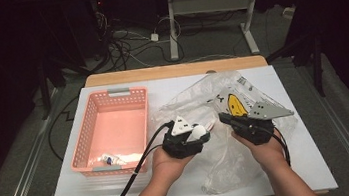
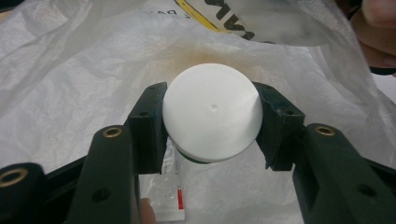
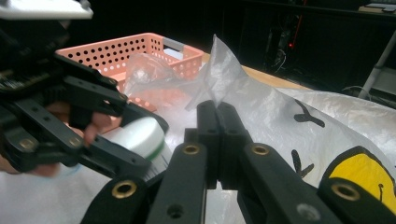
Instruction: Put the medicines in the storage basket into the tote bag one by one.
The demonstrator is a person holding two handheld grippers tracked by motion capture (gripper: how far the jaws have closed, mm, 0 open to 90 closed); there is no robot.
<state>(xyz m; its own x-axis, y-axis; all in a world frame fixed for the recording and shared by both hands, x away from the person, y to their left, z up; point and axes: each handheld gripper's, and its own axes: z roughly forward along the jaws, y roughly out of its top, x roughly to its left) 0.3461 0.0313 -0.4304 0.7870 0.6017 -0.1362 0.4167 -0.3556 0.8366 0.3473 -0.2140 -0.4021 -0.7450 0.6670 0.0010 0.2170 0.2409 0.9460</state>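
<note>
My left gripper (image 1: 200, 135) is shut on a round white-capped container (image 1: 198, 132) with a green band under the lid. Its jaws press on both sides of the cap (image 2: 212, 112) in the left gripper view, right at the mouth of a thin clear plastic bag (image 2: 70, 70). The bag (image 1: 213, 98) lies crumpled across the middle of the white table and bears a yellow smiley print (image 1: 235, 104). My right gripper (image 1: 223, 118) is shut on a raised edge of the bag (image 3: 219, 70), holding the film up. From the right gripper view, the container (image 3: 140, 135) sits just left of my right gripper (image 3: 217, 112).
A pink perforated basket (image 1: 111, 93) stands at the table's left, with a small tube and wrapper (image 1: 112, 160) at its near end. A clear packet with a red mark (image 2: 170, 200) lies under the container. Cables trail off the table's near edge.
</note>
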